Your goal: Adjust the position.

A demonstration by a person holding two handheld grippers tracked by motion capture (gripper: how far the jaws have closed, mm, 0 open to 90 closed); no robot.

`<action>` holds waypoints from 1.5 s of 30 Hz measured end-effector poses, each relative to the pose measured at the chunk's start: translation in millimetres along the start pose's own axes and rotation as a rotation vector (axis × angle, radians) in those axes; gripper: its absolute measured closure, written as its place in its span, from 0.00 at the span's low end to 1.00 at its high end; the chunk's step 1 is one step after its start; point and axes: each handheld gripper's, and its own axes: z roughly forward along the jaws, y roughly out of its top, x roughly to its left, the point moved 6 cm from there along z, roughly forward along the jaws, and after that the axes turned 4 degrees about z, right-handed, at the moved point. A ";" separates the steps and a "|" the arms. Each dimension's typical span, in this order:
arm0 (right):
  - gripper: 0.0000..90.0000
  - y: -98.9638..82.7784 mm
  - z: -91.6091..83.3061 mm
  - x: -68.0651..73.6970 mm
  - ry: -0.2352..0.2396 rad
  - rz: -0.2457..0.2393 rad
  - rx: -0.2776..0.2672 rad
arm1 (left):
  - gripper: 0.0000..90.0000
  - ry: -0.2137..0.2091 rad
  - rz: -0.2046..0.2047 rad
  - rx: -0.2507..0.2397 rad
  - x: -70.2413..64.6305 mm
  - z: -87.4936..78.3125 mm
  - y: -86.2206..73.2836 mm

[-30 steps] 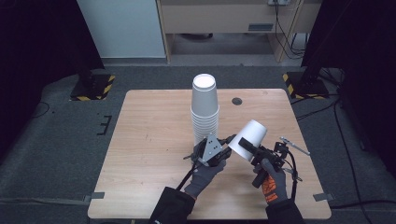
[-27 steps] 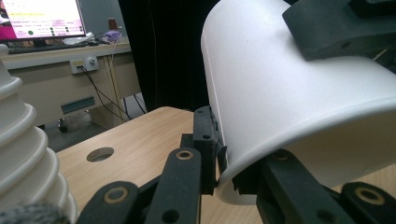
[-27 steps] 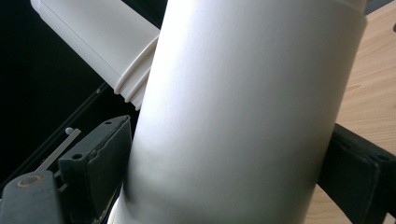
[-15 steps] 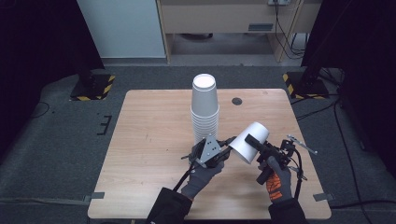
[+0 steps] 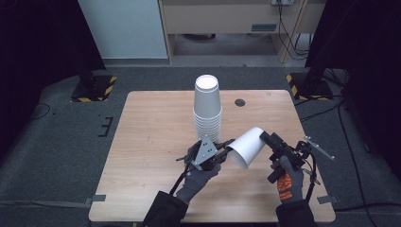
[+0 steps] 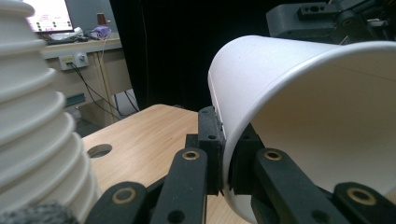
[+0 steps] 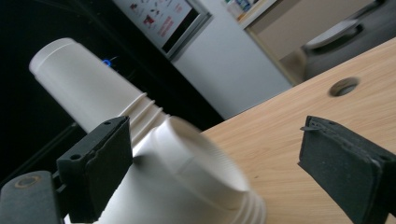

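High view: a white cup is held tilted above the table, just in front of the stack of upturned cups. The rim of the cup is pinched by the left gripper; in the left gripper view the wall is seen clamped between the jaws. The right gripper is seen at the cup's base end, and in the right gripper view its jaws stand wide apart, with nothing pressed between them. One cup is judged to have been separated and passed to the left side. Setting it down is left, and the rest of the stack appears untouched.
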 end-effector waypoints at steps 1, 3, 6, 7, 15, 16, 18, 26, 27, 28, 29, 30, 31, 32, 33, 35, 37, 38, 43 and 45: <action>0.11 1.9 -1.2 -1.2 -0.009 -0.006 -0.006 | 0.95 0.001 -0.003 0.006 2.8 -3.6 0.2; 0.11 3.7 -2.0 -2.7 -0.018 -0.018 -0.013 | 0.95 0.002 -0.004 0.008 3.8 -5.2 0.4; 0.11 7.6 -4.2 -5.3 -0.044 -0.054 -0.026 | 0.95 -0.002 -0.003 0.013 5.0 -10.2 1.8; 0.11 8.5 -4.9 -6.7 -0.058 -0.072 -0.028 | 0.95 -0.004 -0.005 0.013 4.9 -11.2 2.1; 0.11 14.3 -9.0 -16.1 -0.136 -0.186 -0.047 | 0.95 -0.024 -0.006 0.027 3.9 -20.2 4.6; 0.11 14.6 -9.2 -17.0 -0.140 -0.191 -0.048 | 0.95 -0.025 -0.008 0.028 4.1 -21.5 5.0; 0.12 15.2 -10.4 -21.7 -0.168 -0.221 -0.042 | 0.95 -0.028 -0.004 0.033 4.6 -23.5 5.2; 0.12 14.8 -11.9 -31.1 -0.231 -0.289 -0.010 | 0.95 -0.038 -0.006 0.052 6.6 -34.0 3.5; 0.12 14.7 -11.9 -32.6 -0.240 -0.305 -0.007 | 0.95 -0.040 -0.004 0.057 6.9 -35.6 3.1; 0.12 14.4 -11.9 -33.3 -0.246 -0.313 -0.003 | 0.95 -0.039 -0.007 0.058 7.6 -37.6 3.2; 0.12 13.2 -11.5 -35.2 -0.263 -0.335 0.015 | 0.95 -0.040 -0.007 0.060 8.2 -39.0 3.4; 0.12 12.4 -11.2 -36.0 -0.269 -0.352 0.027 | 0.95 -0.039 -0.006 0.059 9.1 -40.7 3.9; 0.12 11.8 -11.1 -36.9 -0.280 -0.372 0.035 | 0.95 -0.038 -0.006 0.061 10.1 -42.6 4.4; 0.12 11.8 -11.1 -36.9 -0.280 -0.372 0.035 | 0.95 -0.040 -0.010 0.060 10.9 -44.2 4.8; 0.12 11.1 -10.8 -37.4 -0.289 -0.388 0.042 | 0.95 -0.037 -0.011 0.062 12.3 -46.4 4.9; 0.12 10.4 -10.5 -38.5 -0.305 -0.415 0.055 | 0.95 -0.040 -0.016 0.062 13.9 -48.8 4.7; 0.12 8.8 -10.3 -40.5 -0.316 -0.439 0.073 | 0.95 -0.041 -0.020 0.069 15.8 -51.7 3.6; 0.12 8.4 -10.4 -41.4 -0.324 -0.448 0.075 | 0.95 -0.040 -0.021 0.073 16.7 -53.2 2.9; 0.12 6.5 -10.7 -44.9 -0.348 -0.483 0.097 | 0.95 -0.045 -0.038 0.082 19.6 -60.6 -0.9; 0.12 5.1 -10.4 -48.3 -0.355 -0.488 0.109 | 0.95 -0.052 -0.044 0.089 20.7 -64.2 -2.3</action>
